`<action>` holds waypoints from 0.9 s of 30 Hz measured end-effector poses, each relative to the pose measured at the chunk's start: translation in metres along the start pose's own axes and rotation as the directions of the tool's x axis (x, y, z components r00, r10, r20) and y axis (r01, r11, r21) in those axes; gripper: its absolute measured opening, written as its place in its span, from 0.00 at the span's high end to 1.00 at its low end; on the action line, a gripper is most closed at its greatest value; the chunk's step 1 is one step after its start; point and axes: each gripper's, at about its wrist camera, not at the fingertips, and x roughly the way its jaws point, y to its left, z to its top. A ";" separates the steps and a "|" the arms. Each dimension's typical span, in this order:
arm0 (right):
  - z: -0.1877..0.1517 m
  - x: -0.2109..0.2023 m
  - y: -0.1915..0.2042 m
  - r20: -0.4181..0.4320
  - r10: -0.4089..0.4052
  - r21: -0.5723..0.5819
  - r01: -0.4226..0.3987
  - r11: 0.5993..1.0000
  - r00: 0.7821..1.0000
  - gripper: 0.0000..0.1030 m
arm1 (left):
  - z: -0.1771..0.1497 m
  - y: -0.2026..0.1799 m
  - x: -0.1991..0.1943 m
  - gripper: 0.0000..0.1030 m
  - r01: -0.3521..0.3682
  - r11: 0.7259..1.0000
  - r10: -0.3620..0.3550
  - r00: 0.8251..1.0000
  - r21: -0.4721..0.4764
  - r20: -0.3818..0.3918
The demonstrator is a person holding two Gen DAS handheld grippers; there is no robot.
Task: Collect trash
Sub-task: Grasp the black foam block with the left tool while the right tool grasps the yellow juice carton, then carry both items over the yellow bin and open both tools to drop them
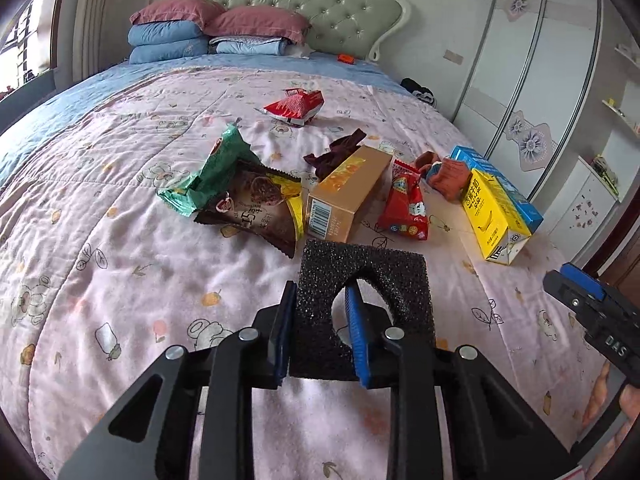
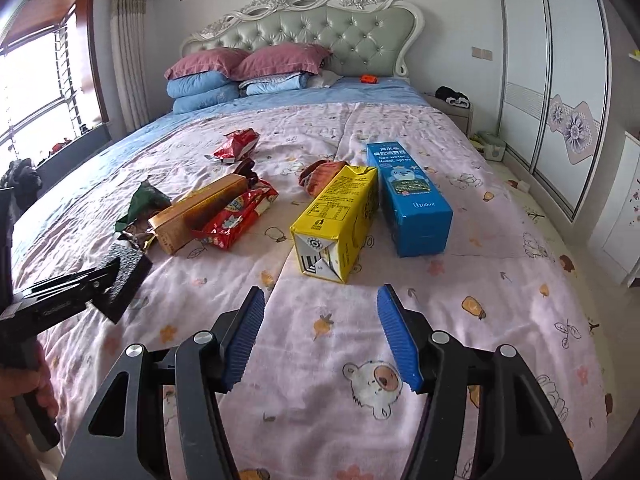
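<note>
My left gripper (image 1: pixel 320 292) is shut on a black foam piece (image 1: pixel 384 280) with a hole in it, held just above the pink quilt; it also shows in the right wrist view (image 2: pixel 124 276). My right gripper (image 2: pixel 320 300) is open and empty, just short of a yellow carton (image 2: pixel 340 220). Trash lies on the bed: a blue box (image 2: pixel 412 200), an orange-brown box (image 1: pixel 344 196), a red snack bag (image 1: pixel 404 208), a brown wrapper (image 1: pixel 256 204), a green wrapper (image 1: pixel 216 172), a red wrapper (image 1: pixel 296 106) farther back.
Dark red and orange socks (image 1: pixel 444 172) lie among the trash. Pillows and folded blankets (image 1: pixel 216 32) are stacked at the headboard. A wardrobe (image 2: pixel 560 100) stands on the right, a window (image 2: pixel 36 92) on the left.
</note>
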 end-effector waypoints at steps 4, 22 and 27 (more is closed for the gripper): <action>0.018 0.031 -0.001 -0.032 -0.032 0.052 0.034 0.998 0.999 0.44 | 0.006 -0.004 -0.003 0.75 0.020 0.999 -0.020 1.000 0.027 0.014; 0.051 0.087 0.016 -0.082 -0.145 0.088 0.152 0.984 0.986 0.36 | 0.012 -0.021 0.019 0.75 0.063 0.997 -0.062 0.998 0.045 -0.023; 0.047 0.094 0.001 -0.117 -0.137 0.143 0.153 0.978 0.984 0.58 | 0.011 -0.028 0.017 0.75 0.067 0.996 -0.066 0.997 0.061 -0.026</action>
